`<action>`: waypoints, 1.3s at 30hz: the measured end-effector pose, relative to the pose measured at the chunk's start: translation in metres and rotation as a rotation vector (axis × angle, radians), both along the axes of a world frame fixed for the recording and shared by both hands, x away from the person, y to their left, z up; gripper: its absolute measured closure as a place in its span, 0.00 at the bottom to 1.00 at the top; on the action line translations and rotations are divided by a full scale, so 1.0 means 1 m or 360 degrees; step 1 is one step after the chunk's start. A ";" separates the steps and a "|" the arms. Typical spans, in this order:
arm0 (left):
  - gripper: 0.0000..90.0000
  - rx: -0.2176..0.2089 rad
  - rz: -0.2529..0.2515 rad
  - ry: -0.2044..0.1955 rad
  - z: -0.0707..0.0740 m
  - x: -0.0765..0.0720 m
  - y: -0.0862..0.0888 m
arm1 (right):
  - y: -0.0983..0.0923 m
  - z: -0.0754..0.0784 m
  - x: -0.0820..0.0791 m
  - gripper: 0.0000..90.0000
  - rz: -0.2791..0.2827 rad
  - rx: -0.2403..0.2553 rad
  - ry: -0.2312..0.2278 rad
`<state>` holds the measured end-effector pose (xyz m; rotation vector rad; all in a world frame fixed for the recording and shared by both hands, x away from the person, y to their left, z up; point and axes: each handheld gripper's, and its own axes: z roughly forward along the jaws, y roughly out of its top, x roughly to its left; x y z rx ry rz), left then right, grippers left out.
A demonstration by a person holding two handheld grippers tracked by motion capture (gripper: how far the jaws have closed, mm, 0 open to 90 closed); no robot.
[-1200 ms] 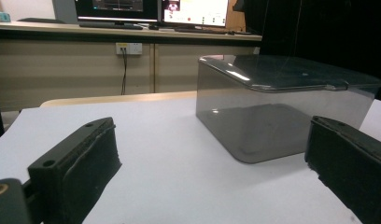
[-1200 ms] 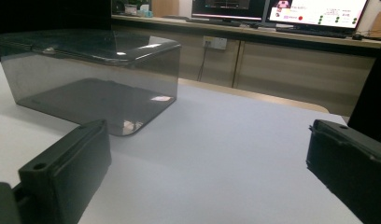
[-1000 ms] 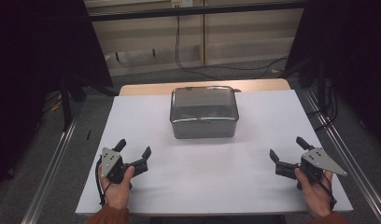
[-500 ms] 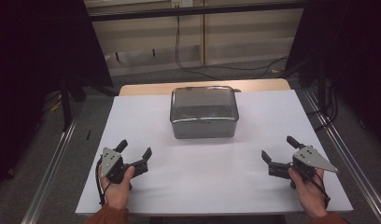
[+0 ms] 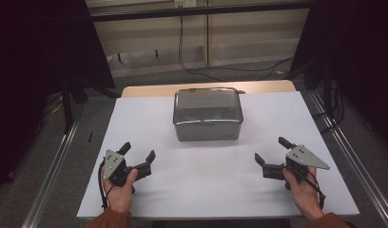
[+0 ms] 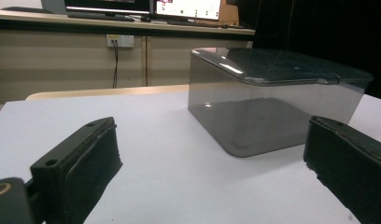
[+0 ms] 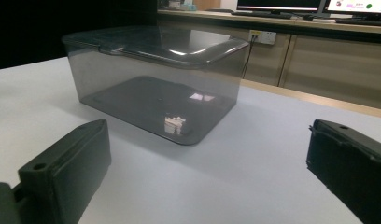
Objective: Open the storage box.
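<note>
Both grippers' jaws stood spread wide, holding nothing, as the left gripper (image 5: pixel 138 154) and right gripper (image 5: pixel 273 153) hovered low over the white table (image 5: pixel 206 185), each in 1 of the person's 2 hands. Between them and farther back, well apart from both, sat a smoky clear plastic box (image 5: pixel 208 114) with its lid (image 6: pixel 277 65) on.
</note>
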<state>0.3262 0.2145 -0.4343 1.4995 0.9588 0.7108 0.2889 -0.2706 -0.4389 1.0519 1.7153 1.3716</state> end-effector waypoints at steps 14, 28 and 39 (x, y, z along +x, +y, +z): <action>0.04 -0.0003 -0.0005 0.0014 -0.001 0.000 0.001 | 0.029 0.000 0.016 0.00 0.0064 -0.0026 0.0018; 0.04 0.0006 -0.0012 0.0014 -0.001 0.001 0.000 | 0.051 0.004 0.031 0.00 0.0125 -0.0039 -0.0032; 0.04 0.0009 -0.0011 0.0014 -0.001 0.001 0.000 | 0.064 0.009 0.042 0.00 0.0158 -0.0085 -0.0083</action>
